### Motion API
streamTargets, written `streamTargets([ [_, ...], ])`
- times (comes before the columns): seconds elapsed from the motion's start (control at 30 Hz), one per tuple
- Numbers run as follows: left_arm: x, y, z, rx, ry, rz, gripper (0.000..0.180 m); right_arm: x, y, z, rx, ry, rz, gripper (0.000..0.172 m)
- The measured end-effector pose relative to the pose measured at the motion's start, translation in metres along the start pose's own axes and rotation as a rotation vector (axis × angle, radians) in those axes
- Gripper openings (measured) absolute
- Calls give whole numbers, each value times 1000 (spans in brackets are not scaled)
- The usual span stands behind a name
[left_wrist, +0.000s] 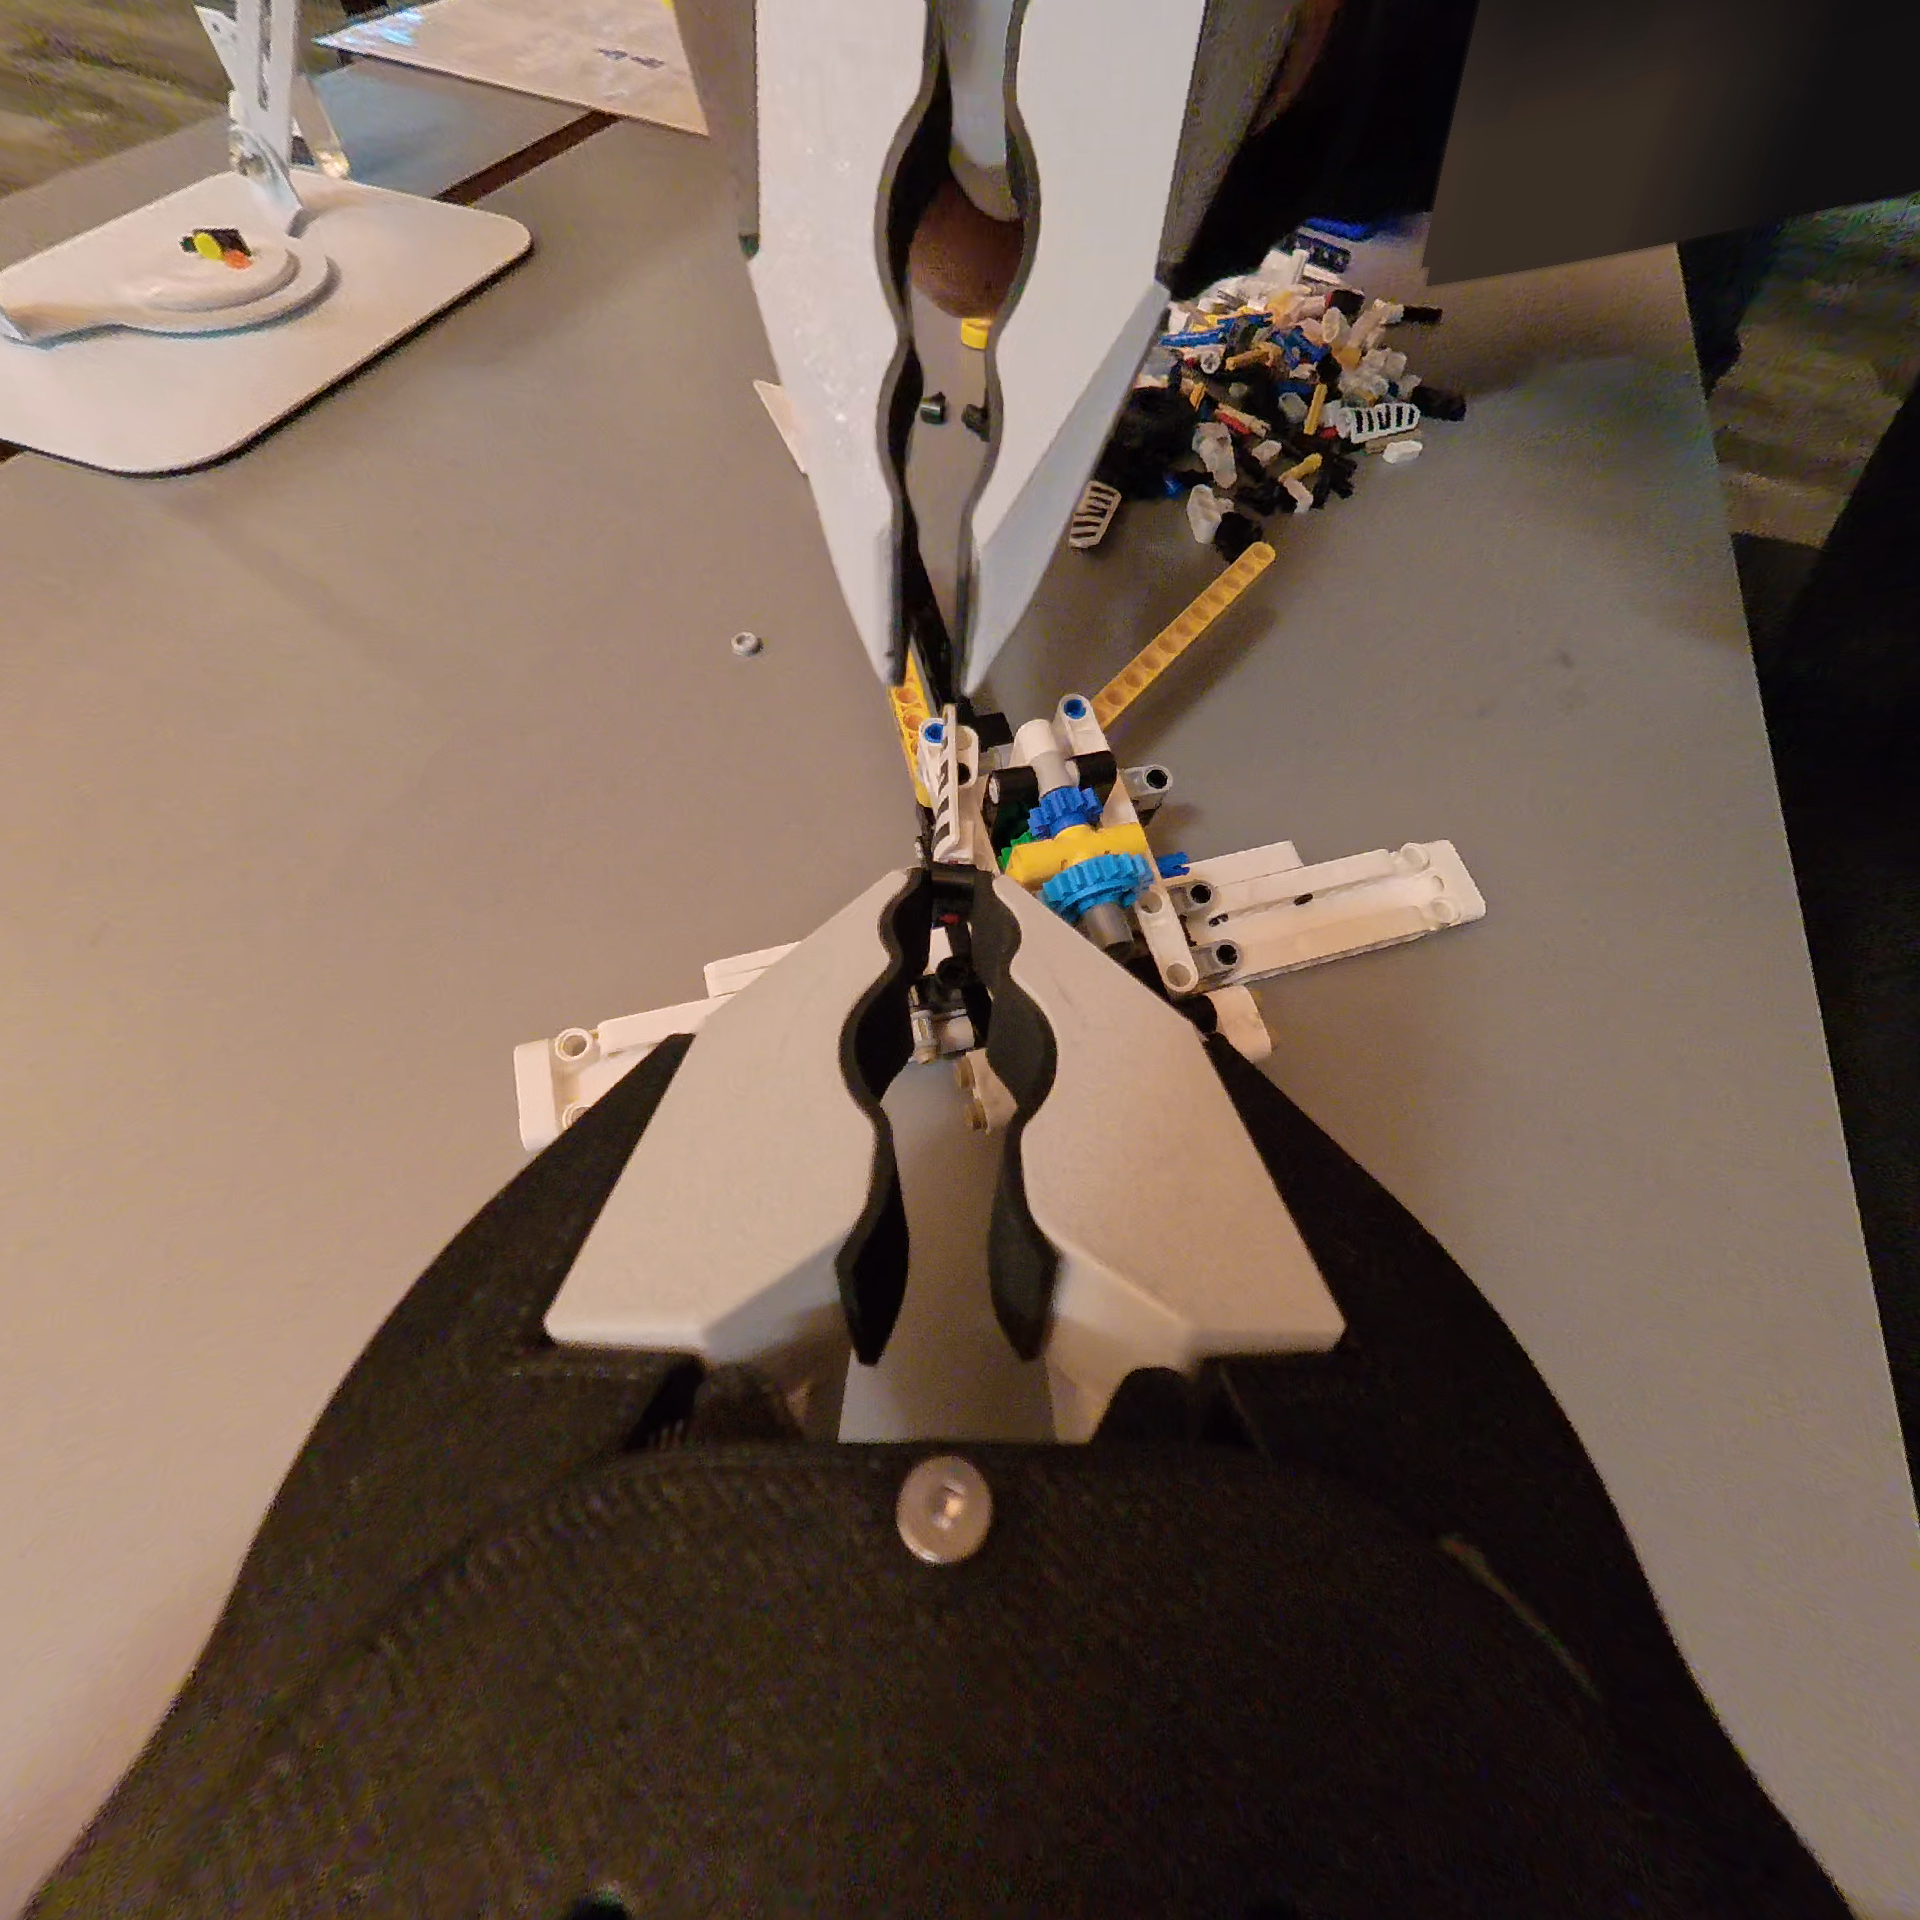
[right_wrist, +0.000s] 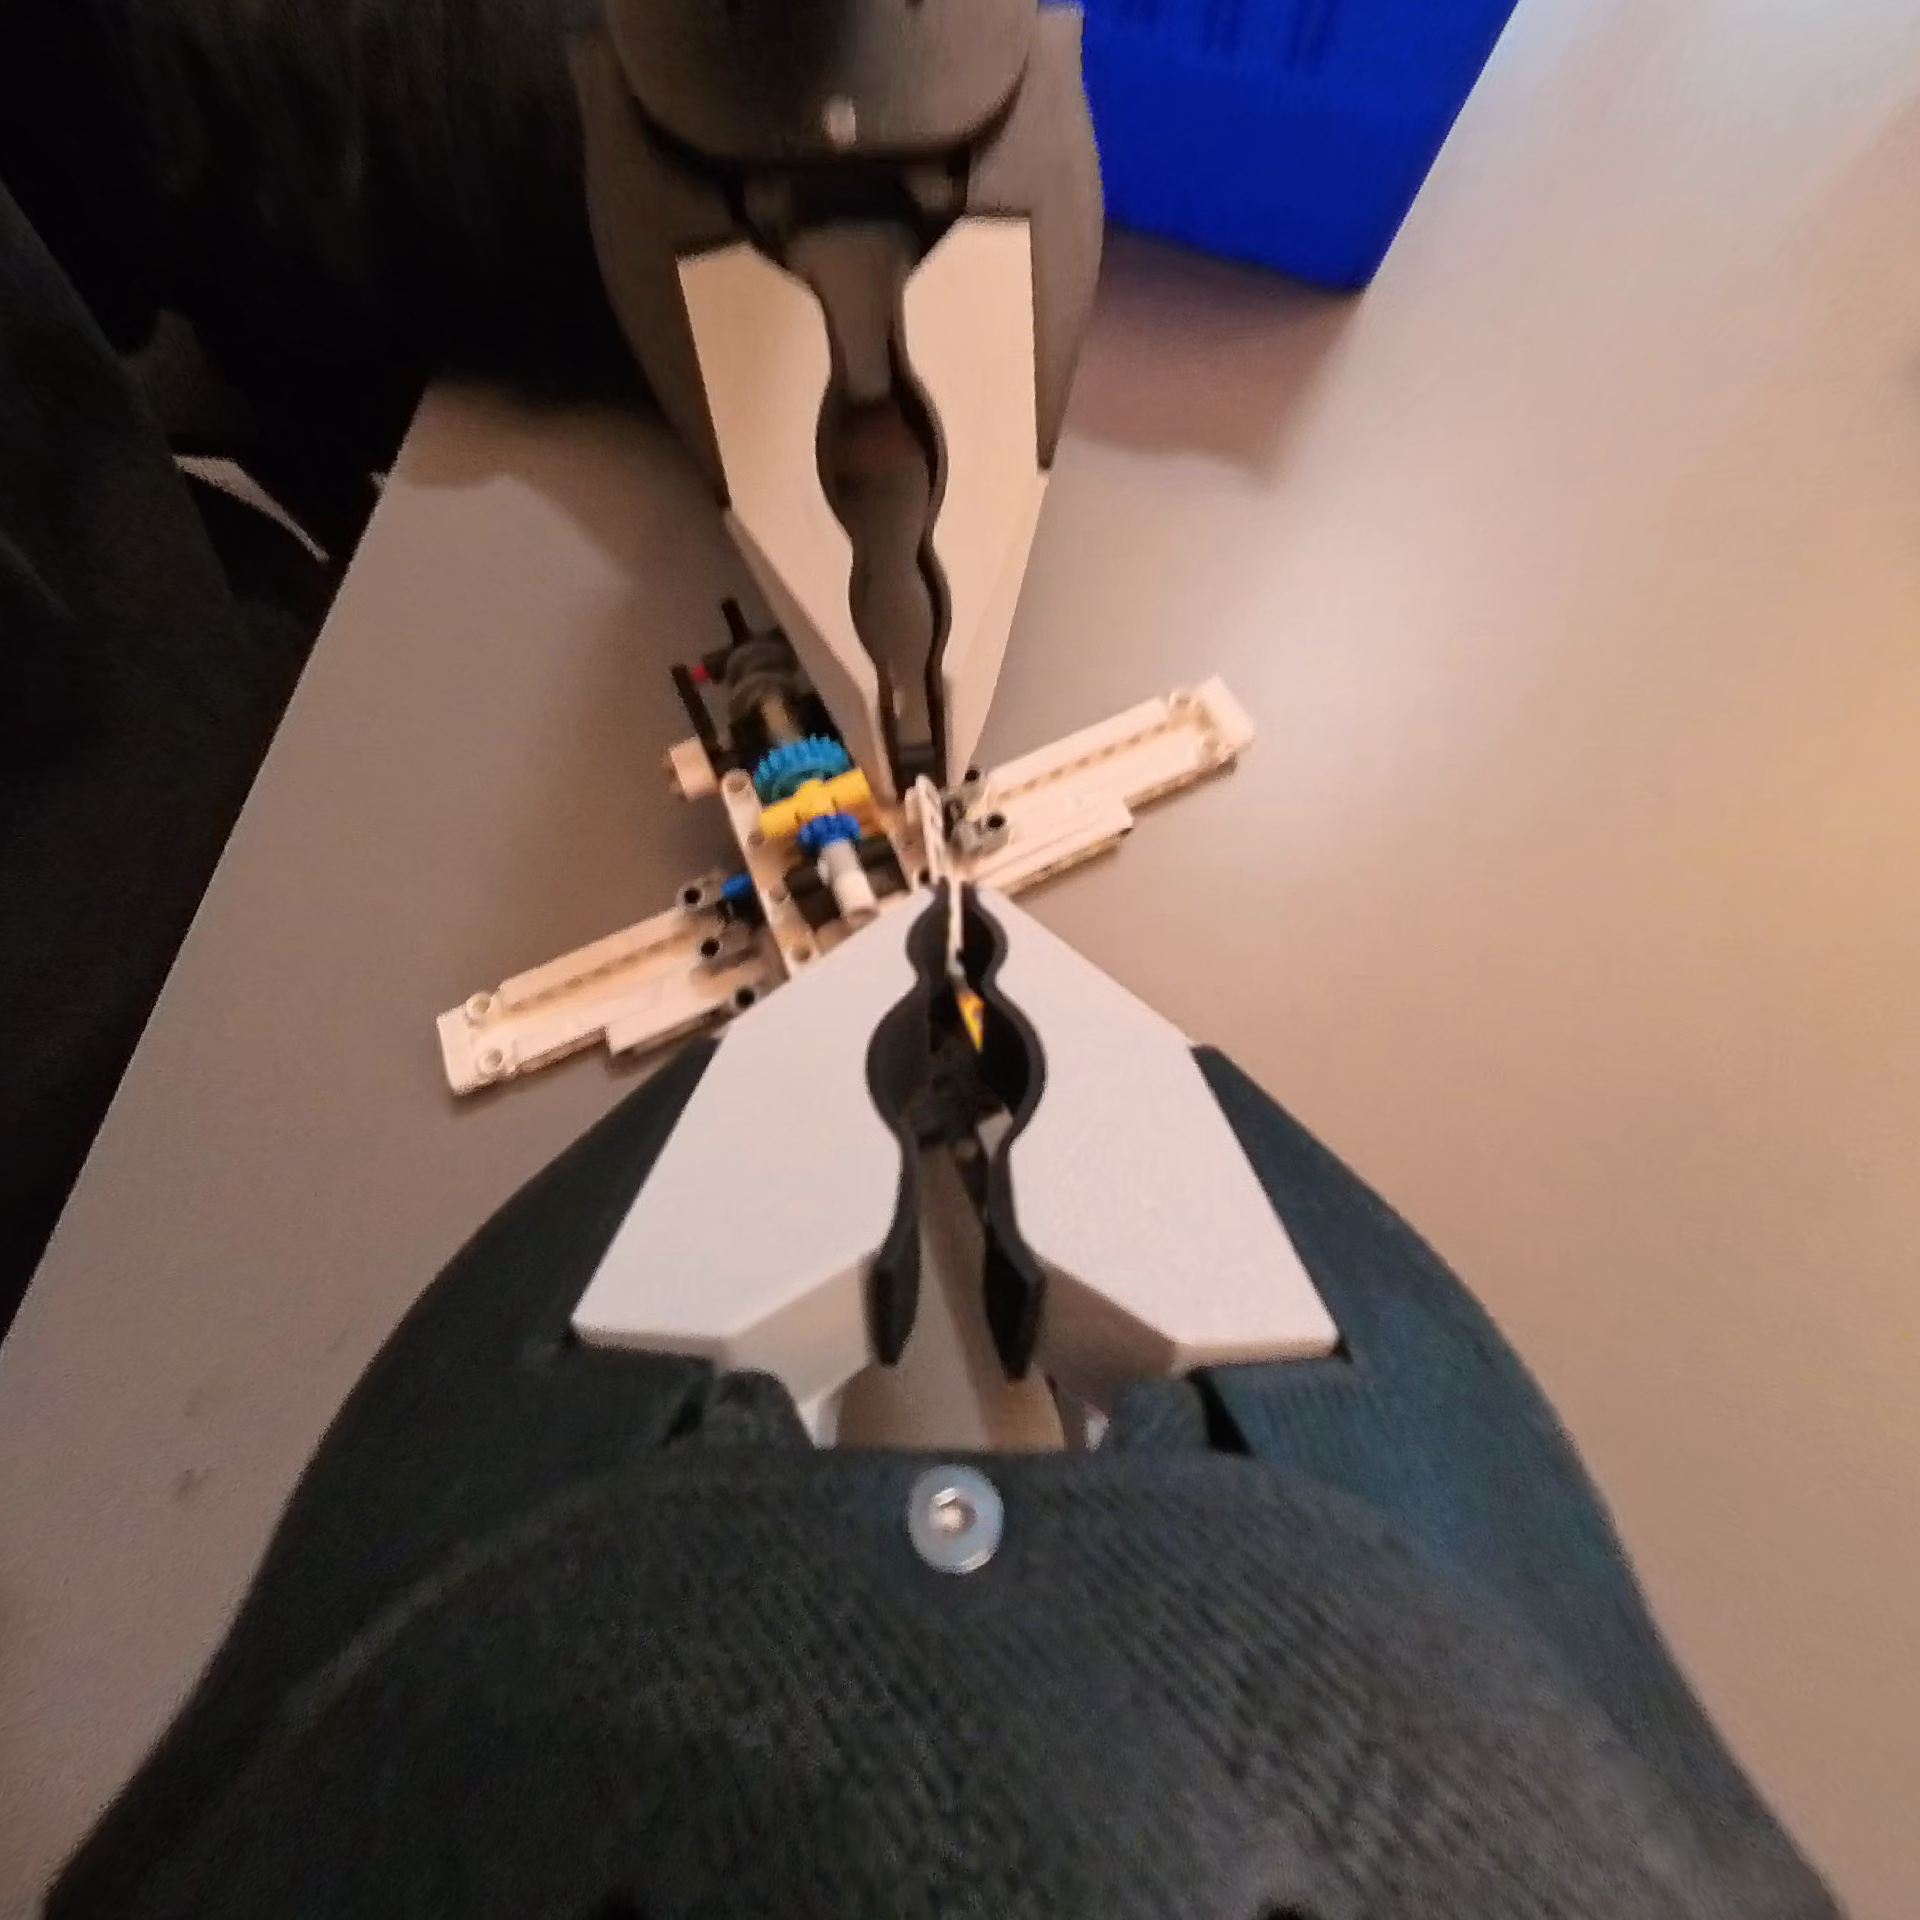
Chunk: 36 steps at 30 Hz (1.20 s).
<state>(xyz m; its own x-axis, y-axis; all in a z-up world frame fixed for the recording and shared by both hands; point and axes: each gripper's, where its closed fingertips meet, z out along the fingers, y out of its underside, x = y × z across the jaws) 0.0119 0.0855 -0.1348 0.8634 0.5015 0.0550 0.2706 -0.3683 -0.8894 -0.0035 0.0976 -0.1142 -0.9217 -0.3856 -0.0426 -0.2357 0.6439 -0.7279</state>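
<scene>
A building-brick model (left_wrist: 1091, 847) lies on the grey table (left_wrist: 416, 831). It has white wing panels, blue gears and a yellow block, and also shows in the right wrist view (right_wrist: 810, 805). My left gripper (left_wrist: 951, 883) is shut on a black part (left_wrist: 951, 891) at the model's near end. My right gripper (right_wrist: 951, 899) faces it from the other side and is shut on the thin white striped panel (left_wrist: 943, 795) that stands on edge on the model. In the left wrist view the right gripper (left_wrist: 930, 681) comes in from above. In the right wrist view the left gripper (right_wrist: 920, 769) does so.
A pile of loose small pieces (left_wrist: 1288, 395) lies at the back right, with a long yellow beam (left_wrist: 1184, 634) beside the model. A white stand base (left_wrist: 208, 312) is at the back left, and a small grey ring (left_wrist: 746, 644) lies loose. A blue box (right_wrist: 1268, 135) stands beyond. Left and right tips are no more than a few centimetres apart.
</scene>
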Motion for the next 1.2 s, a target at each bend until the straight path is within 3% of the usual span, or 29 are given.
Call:
streamTargets([
  [0.13,0,0,0,7,-2,-6,6,-6,-3,16,-35,-83,28,16],
  [0.2,0,1,0,-1,-6,-2,6,-7,-4,22,-44,-115,63,0],
  [0.57,-9,9,-12,-41,-69,23,6,-5,-1,21,-119,-87,81,0],
  [0.7,-9,0,-40,81,-66,-73,5,3,7,11,-110,-53,103,0],
  [0.83,-4,-15,-40,154,-72,-81,5,6,3,13,-59,-45,136,0],
  [1.0,13,-41,-42,291,2,-179,4,-10,-34,-5,131,-5,20,22],
  [1.2,48,-75,-47,436,245,-425,4,-48,-53,-25,250,133,-291,15],
])
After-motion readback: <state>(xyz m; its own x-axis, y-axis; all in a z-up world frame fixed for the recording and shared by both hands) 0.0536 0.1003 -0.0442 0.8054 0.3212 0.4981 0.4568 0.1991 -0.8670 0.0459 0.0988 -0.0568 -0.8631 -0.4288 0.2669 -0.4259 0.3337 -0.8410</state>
